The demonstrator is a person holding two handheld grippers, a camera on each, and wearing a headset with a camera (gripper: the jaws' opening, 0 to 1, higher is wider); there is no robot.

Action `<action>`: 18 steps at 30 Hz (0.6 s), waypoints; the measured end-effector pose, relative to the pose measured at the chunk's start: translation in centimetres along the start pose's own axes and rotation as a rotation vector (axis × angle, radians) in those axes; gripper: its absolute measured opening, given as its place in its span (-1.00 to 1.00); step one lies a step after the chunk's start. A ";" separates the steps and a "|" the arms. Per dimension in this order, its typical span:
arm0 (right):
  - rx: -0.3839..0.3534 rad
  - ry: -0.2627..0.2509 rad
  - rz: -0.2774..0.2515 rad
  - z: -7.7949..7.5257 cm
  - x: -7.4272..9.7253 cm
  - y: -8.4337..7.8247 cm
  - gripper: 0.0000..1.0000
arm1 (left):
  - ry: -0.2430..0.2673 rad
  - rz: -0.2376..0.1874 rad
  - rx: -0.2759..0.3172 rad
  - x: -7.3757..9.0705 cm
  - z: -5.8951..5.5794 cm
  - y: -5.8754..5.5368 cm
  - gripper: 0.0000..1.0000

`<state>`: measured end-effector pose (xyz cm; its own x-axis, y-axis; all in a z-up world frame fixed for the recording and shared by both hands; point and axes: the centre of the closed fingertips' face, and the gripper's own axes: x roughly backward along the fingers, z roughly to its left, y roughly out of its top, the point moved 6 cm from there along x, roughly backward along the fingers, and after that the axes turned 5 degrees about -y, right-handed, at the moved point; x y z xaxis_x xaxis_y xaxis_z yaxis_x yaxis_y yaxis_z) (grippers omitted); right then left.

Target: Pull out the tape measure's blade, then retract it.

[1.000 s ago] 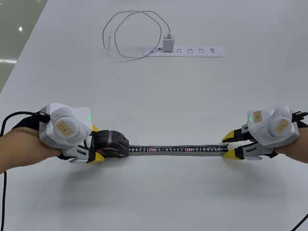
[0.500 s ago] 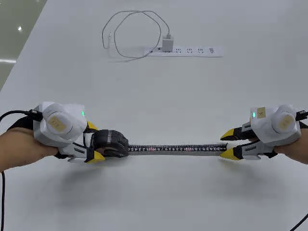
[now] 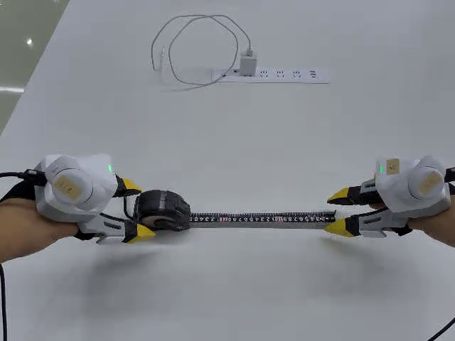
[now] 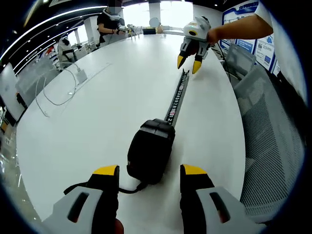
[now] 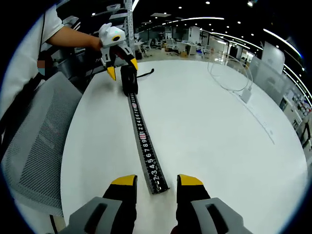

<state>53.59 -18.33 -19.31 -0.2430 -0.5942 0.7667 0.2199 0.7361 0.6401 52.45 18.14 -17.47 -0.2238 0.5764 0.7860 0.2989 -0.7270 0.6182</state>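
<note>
Head view: the tape measure's case sits on the white bench at the left, its blade lying drawn out to the right. Left gripper view: the left tongs gape wide, holding nothing, with the case just ahead between their tips. Right gripper view: the right tongs stand open and empty, astride the blade's end.

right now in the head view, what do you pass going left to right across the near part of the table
left gripper → tape measure case → pulled-out blade → right gripper
</note>
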 end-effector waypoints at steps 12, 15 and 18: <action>-0.055 -0.061 -0.032 0.6 0.6 0.4 -0.24 | 0.056 -0.070 0.048 1.1 -0.5 0.0 0.05; -0.081 -0.079 -0.045 0.9 0.7 0.5 -0.16 | 0.067 -0.080 0.061 1.2 -0.7 -0.1 0.08; -0.093 -0.091 -0.052 1.1 0.9 0.6 -0.09 | 0.074 -0.093 0.075 1.3 -0.8 -0.1 0.10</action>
<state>52.42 -18.07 -18.27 -0.3402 -0.5956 0.7276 0.2906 0.6693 0.6838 51.35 18.62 -16.48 -0.3204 0.6089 0.7257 0.3416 -0.6402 0.6881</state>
